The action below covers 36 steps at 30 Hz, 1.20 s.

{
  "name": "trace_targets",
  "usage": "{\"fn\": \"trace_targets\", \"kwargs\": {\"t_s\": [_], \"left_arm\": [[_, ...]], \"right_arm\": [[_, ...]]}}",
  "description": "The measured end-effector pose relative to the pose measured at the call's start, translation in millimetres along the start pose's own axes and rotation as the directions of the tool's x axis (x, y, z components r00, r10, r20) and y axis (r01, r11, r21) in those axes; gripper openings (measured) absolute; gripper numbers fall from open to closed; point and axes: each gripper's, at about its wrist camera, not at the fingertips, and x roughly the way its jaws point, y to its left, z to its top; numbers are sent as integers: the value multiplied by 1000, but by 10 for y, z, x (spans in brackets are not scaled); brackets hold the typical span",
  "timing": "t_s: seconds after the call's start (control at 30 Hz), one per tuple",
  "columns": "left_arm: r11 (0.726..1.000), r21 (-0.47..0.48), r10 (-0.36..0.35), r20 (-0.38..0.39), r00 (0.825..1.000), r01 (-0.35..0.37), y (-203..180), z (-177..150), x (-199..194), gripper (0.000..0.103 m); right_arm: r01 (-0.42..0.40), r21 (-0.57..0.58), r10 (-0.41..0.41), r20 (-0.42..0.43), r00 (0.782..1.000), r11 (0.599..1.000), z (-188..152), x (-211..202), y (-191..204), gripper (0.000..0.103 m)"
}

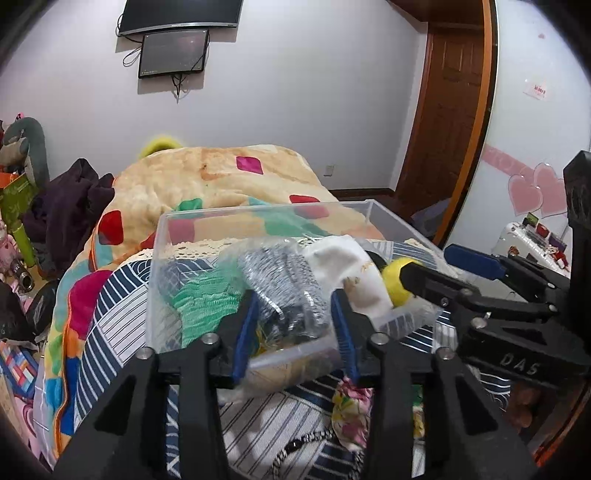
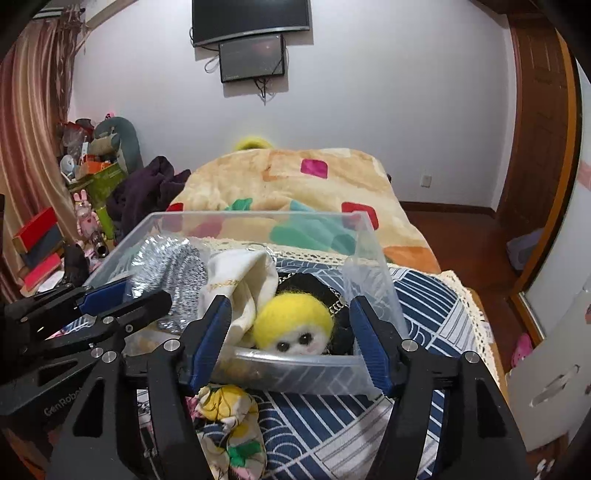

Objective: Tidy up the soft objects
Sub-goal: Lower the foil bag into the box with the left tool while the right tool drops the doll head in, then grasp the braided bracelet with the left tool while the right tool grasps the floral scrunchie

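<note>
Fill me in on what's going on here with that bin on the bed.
A person with a gripper in each hand is sorting soft things into a clear plastic bin on the bed. Inside lie a silver mesh piece, a white cloth and a yellow-haired felt doll. The left gripper and the right gripper are both open at the bin's near rim, holding nothing. A floral cloth lies outside on the striped bedspread, not yet put away.

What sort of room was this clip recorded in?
Most likely a home bedroom: a bed with a navy-and-white patterned cover and a beige fleece blanket with coloured patches, a black wall-mounted television, and a brown wooden door.
</note>
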Motion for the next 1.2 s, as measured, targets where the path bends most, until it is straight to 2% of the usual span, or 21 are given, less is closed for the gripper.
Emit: {"fn": "trace_targets", "kwargs": {"t_s": [0.07,0.13,0.27,0.43,0.53,0.8,0.97,1.13,1.17,1.2], "left_arm": [[1000,-7,-15,11,1000,16,13,-2,-87,53],[1000,-1,-14,29,999,14,14,-4,-203,58],[1000,21,0,61,998,-2,6,-37,-423,70],[998,51,34,78,996,-38,-11,-171,-612,86],[998,41,46,60,997,-49,24,-312,-637,88],[999,-17,30,-70,997,-31,126,-714,-451,88],[999,-32,27,-111,993,-31,129,-868,-383,84],[999,-52,11,-131,991,-18,126,-931,-325,60],[998,-54,7,-140,990,-15,126,-943,-301,53],[999,-51,11,-145,989,-18,122,-950,-274,48]], "right_arm": [[-2,2,2,26,1000,1000,16,-91,-9,70],[-17,7,16,65,998,1000,33,-195,-17,83],[-47,-2,47,105,993,999,73,-352,15,84],[-60,-8,60,111,992,998,2,-418,66,88],[-60,-11,61,89,994,998,-110,-392,106,88],[-105,17,105,-40,994,994,-483,-164,151,88],[-128,45,133,-125,983,991,-649,2,160,88],[-124,21,126,-170,977,992,-697,78,263,86],[-128,16,129,-175,976,992,-700,87,279,85],[-134,11,134,-179,975,991,-713,85,296,77]]}}
